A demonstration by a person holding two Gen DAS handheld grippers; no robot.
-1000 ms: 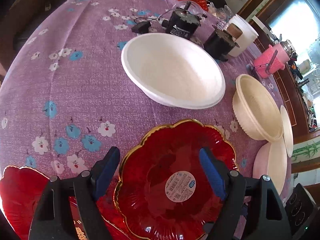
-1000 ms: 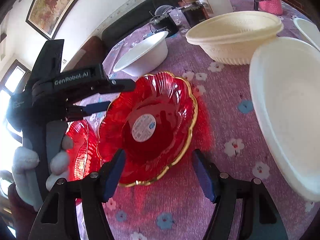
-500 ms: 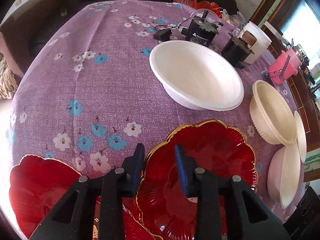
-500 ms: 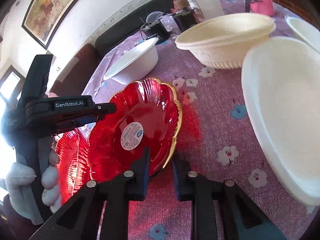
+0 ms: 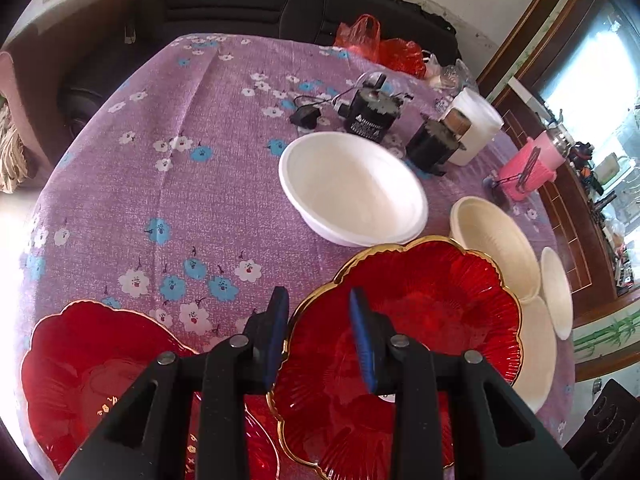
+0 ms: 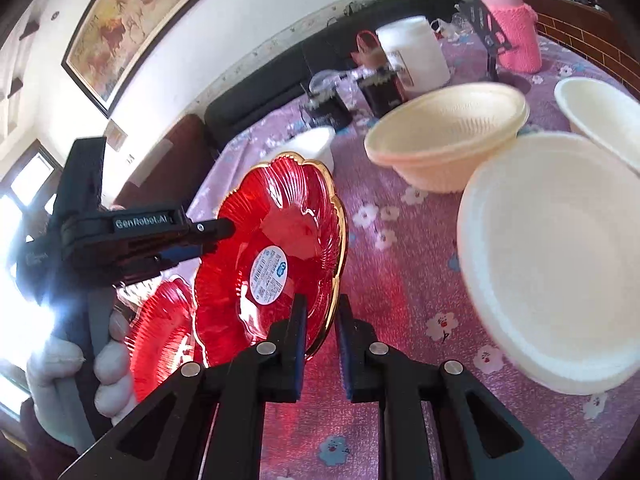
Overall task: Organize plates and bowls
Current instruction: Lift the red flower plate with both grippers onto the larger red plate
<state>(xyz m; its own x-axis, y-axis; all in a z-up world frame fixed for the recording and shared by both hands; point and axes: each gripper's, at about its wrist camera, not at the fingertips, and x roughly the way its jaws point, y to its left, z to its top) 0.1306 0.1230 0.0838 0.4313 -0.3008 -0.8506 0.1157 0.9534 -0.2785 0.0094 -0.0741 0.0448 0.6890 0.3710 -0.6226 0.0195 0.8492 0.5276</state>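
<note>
Two grippers pinch one red gold-rimmed plate (image 5: pixel 416 344) between them, on opposite edges; it is tilted and raised off the purple floral tablecloth (image 5: pixel 160 168). The left gripper (image 5: pixel 318 340) has its blue pads narrow on the plate's near rim; the right gripper (image 6: pixel 320 334) is closing its jaws, with the gilt edge between them. A second red plate (image 5: pixel 92 364) lies at the lower left, partly under the first. Beyond stand a white bowl (image 5: pixel 352 190), a cream ribbed bowl (image 6: pixel 444 132) and a larger pale bowl (image 6: pixel 560 256), all showing bare insides; a white tub (image 6: pixel 412 54) stands farther back. A gloved hand (image 6: pixel 72 368) wraps the left gripper's handle, which angles down toward the table.
</note>
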